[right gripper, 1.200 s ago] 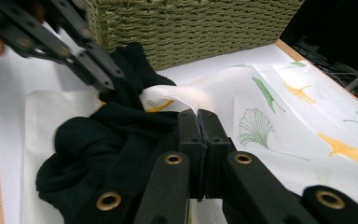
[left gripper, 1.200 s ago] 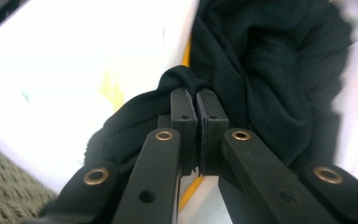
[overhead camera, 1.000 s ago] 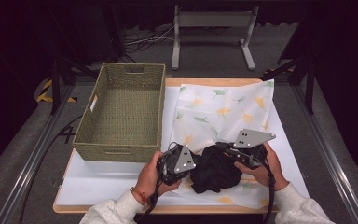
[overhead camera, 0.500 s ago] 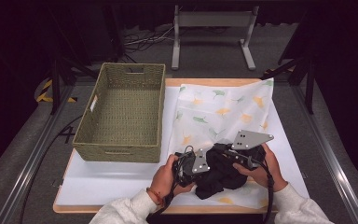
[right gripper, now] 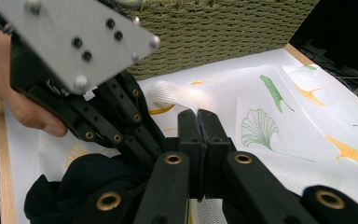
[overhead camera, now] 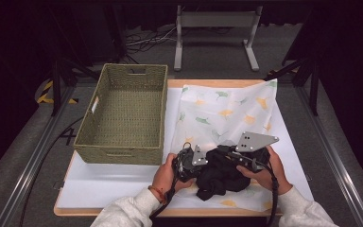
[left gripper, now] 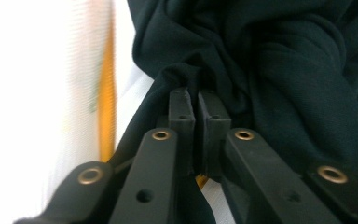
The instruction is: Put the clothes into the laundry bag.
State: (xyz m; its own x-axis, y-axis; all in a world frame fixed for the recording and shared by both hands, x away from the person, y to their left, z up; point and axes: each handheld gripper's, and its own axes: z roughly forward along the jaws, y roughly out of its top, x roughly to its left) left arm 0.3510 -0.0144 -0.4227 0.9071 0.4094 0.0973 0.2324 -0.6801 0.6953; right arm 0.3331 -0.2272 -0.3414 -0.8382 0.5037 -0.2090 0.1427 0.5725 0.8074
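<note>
— Between the pads of the left gripper (left gripper: 198, 100) a raised fold of the black garment (overhead camera: 222, 175) is pinched. The jaws have just been opening a little, so only a narrow slit is left and the grip is judged light.

— And the right gripper (right gripper: 198, 116)?

— Its jaws are pressed fully together. Whether a thin edge of the fabric is caught there cannot be told; the black garment is seen bunched just below and beside it.

— Why is the garment approached from both sides?

— A crumpled heap is probably being gathered or spread, which is done more easily from two ends.

— Where is it kept?

— Near the front edge of the tabletop (overhead camera: 113, 189), toward the right front corner, on the leaf-printed cloth (overhead camera: 227, 109). The woven basket (overhead camera: 123, 156) is set along the left edge, well within reach, presumably as the place where the garment is meant to go.
</note>
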